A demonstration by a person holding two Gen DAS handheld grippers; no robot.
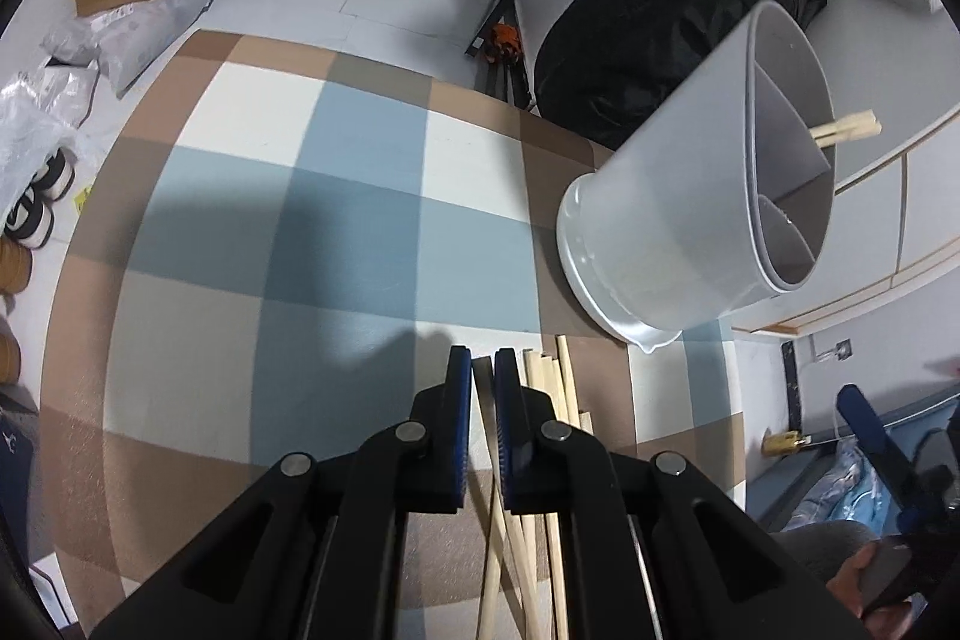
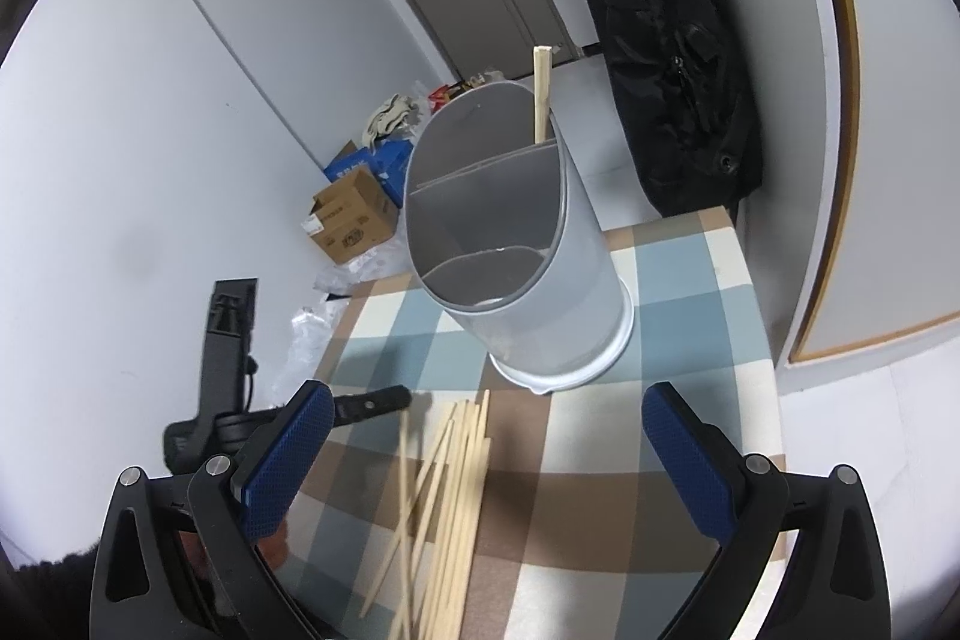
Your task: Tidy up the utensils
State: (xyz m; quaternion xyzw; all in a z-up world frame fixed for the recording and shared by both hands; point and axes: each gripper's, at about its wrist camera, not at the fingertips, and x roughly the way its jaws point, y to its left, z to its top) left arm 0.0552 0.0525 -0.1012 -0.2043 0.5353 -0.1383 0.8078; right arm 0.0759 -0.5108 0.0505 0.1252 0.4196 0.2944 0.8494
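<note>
Checked desk [image 2: 678, 280], grey utensil holder [image 2: 540, 292] near its far edge, left tool [image 1: 483, 361] pinching one chopstick [image 1: 489, 436], right tool [image 2: 489, 451] spread over the chopstick pile [image 2: 453, 466].

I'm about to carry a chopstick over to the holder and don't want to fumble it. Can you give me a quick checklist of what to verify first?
1. Left gripper shut on a chopstick: ok, one stick sits between the closed pads.
2. Only one stick pinched: cannot tell, the pile lies close beside.
3. Holder upright on the table: ok.
4. Free room in the compartments: ok, only the far one holds chopsticks.
5. Right gripper out of the way: ok, open, holding nothing, hovering over the pile.
</note>
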